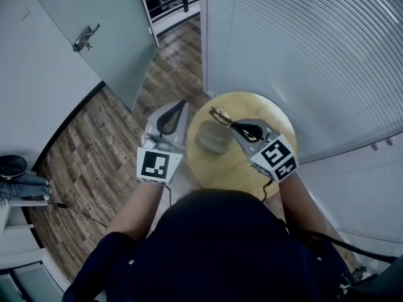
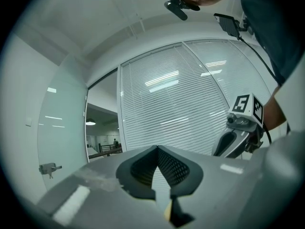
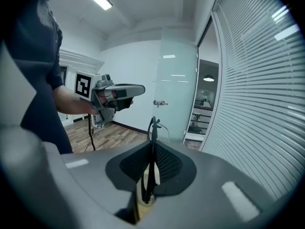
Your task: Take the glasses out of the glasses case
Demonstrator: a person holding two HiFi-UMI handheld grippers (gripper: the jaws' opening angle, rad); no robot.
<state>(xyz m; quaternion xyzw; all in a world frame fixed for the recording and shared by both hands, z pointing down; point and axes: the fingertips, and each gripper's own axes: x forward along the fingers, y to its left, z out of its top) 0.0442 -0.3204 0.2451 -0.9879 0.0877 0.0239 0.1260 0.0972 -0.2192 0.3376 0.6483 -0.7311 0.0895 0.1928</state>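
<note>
The right gripper [image 3: 153,147] has its jaws pinched nearly together on the thin dark glasses [image 3: 152,128], over the round table [image 1: 267,112]. The left gripper [image 2: 157,149] is closed with nothing in it, beside the table's edge. The grey glasses case [image 1: 212,137] lies on the table.

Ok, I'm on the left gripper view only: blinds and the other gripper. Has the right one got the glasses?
Observer: Yes, the right gripper is shut on the glasses, a thin dark frame between its jaws.
Operator: Where's the case?
Observer: The grey glasses case lies on the round wooden table, left of the right gripper in the head view.
Operator: Is my left gripper over the table?
Observer: No, the left gripper is off the table's left edge.
</note>
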